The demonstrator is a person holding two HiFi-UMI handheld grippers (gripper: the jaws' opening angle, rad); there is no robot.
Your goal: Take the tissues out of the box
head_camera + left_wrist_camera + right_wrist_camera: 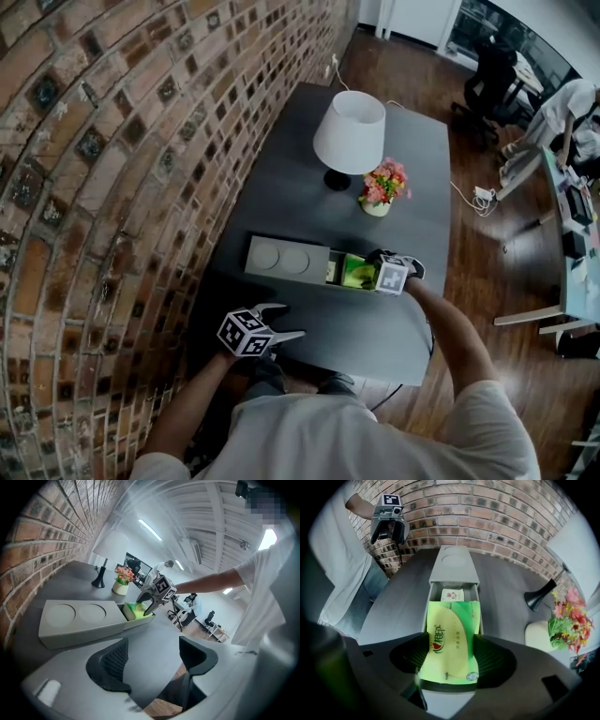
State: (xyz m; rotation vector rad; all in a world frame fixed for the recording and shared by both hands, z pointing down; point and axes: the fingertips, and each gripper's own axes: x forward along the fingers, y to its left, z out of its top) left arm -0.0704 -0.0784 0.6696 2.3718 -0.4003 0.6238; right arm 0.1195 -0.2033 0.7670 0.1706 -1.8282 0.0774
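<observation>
A long grey box (286, 256) lies on the dark table, its drawer pulled out to the right. In the drawer is a green tissue pack (451, 639), and my right gripper (450, 659) is shut on it, one pad pressing each long side. A smaller white pack (452, 595) sits behind it in the drawer. In the head view the right gripper (375, 267) hangs over the green pack (357, 272). My left gripper (292, 321) stands open and holds nothing, above the table in front of the box. The left gripper view shows its own jaws wide apart (154, 656), with the box (79, 620) beyond.
A white-shaded lamp (349, 136) and a pot of pink flowers (382, 187) stand behind the box. The brick wall (112, 187) runs along the left side. The table's front edge (375, 375) is close to the person's body. Office chairs and desks stand farther right.
</observation>
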